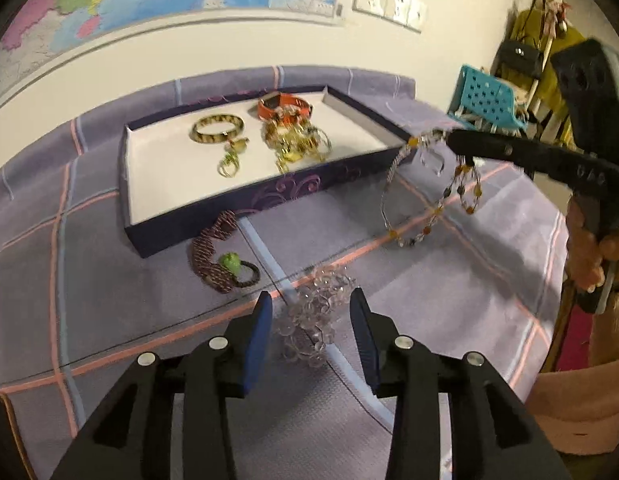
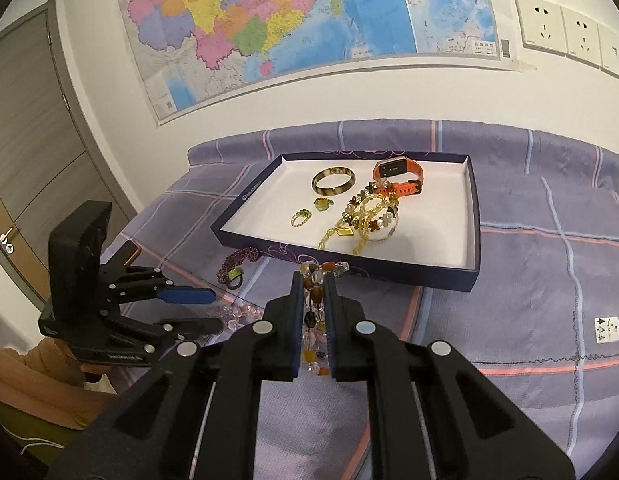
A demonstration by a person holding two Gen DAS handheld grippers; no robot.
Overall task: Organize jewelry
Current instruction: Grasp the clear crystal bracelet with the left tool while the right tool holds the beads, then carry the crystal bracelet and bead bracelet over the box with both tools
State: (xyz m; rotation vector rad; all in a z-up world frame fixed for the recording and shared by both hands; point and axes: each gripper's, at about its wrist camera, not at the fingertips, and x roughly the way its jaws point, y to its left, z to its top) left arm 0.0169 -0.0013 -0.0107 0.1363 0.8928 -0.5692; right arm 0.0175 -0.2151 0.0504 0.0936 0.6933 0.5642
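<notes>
Above plaid cloth (image 2: 529,240): right gripper (image 2: 313,312) clamps glassy amber-and-clear bead necklace (image 1: 433,208); left gripper (image 1: 309,332) spread around clear faceted-bead bracelet (image 1: 313,316).

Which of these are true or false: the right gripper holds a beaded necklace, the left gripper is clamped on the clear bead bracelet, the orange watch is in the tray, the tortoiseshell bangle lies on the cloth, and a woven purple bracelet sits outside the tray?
1. The right gripper holds the beaded necklace. True.
2. The left gripper is clamped on the clear bead bracelet. False: its jaws stand open on either side of the bracelet, which lies on the cloth.
3. The orange watch is in the tray. True.
4. The tortoiseshell bangle lies on the cloth. False: it lies inside the tray.
5. The woven purple bracelet sits outside the tray. True.
</notes>
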